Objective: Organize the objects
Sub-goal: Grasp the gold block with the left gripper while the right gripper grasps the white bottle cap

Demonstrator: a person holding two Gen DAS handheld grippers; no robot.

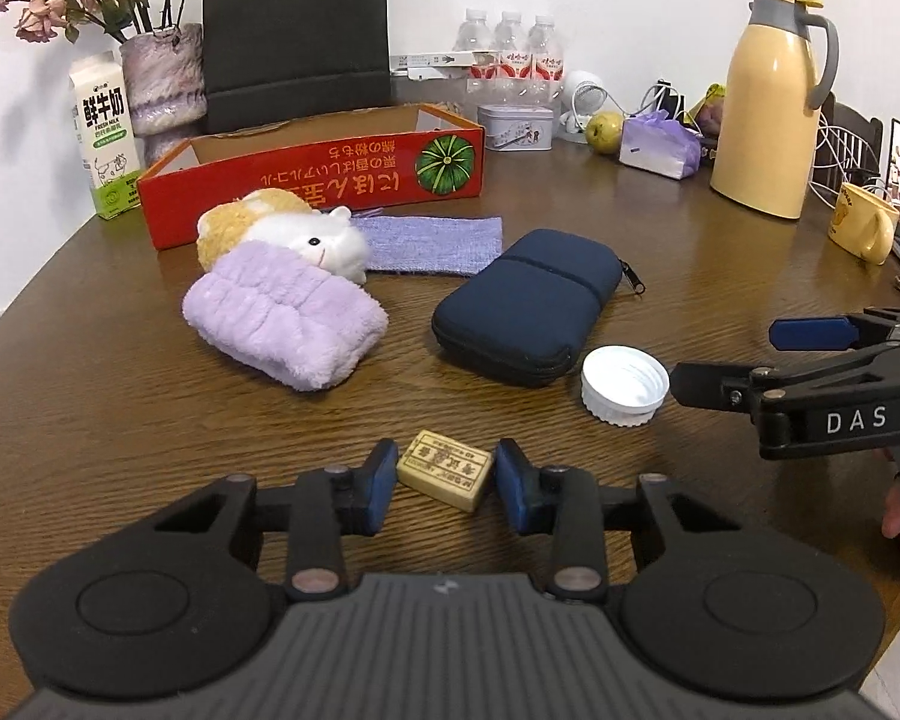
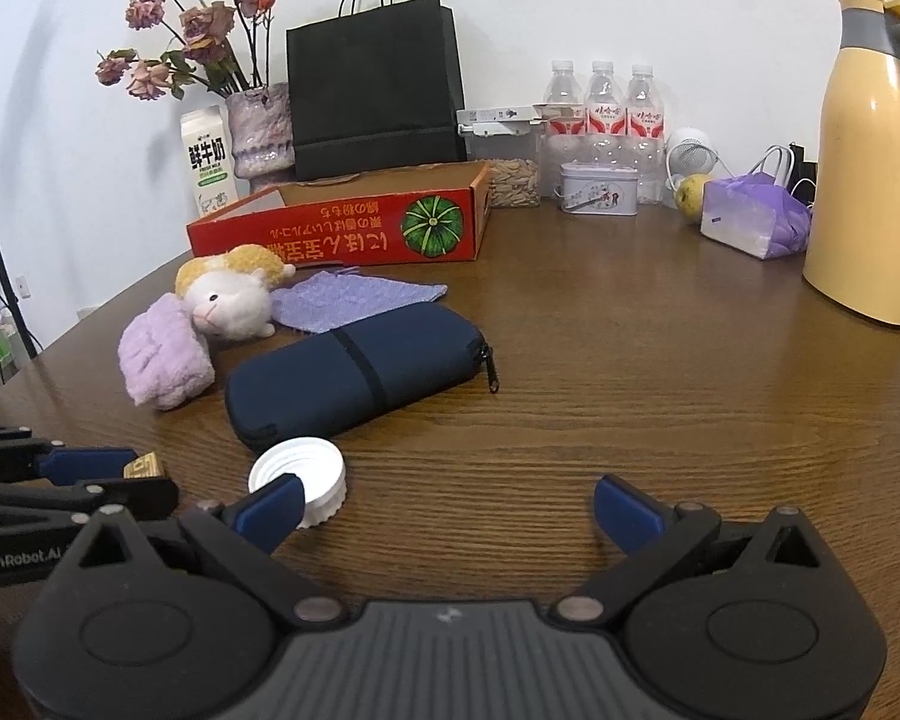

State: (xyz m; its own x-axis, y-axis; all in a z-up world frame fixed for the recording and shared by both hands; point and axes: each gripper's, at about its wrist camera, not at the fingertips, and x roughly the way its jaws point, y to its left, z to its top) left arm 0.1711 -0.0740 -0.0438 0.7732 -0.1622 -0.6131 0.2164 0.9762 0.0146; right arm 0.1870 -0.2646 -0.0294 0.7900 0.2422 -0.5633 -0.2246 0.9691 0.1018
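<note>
My left claw (image 1: 444,483) is clamped on the little tan eraser (image 1: 444,469), low over the wooden table (image 1: 690,252). My right claw (image 2: 447,501) stands wide apart, the white bottle cap (image 2: 306,477) at its left pad, navy zip case (image 2: 354,369) beyond.

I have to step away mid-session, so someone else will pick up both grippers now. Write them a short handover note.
Left gripper: closed on the small tan rectangular eraser block, which sits on the brown wooden table.
Right gripper: open, empty, with the white ribbed plastic cap just beyond its left finger.
On the table, loose: navy zippered pouch, lilac fluffy towel roll, white and yellow plush hamster, lilac woven cloth.
Open red cardboard box stands behind them; its inside is mostly hidden.
Done: nothing visibly stowed.
Left: probably lift the block and stow everything.
</note>
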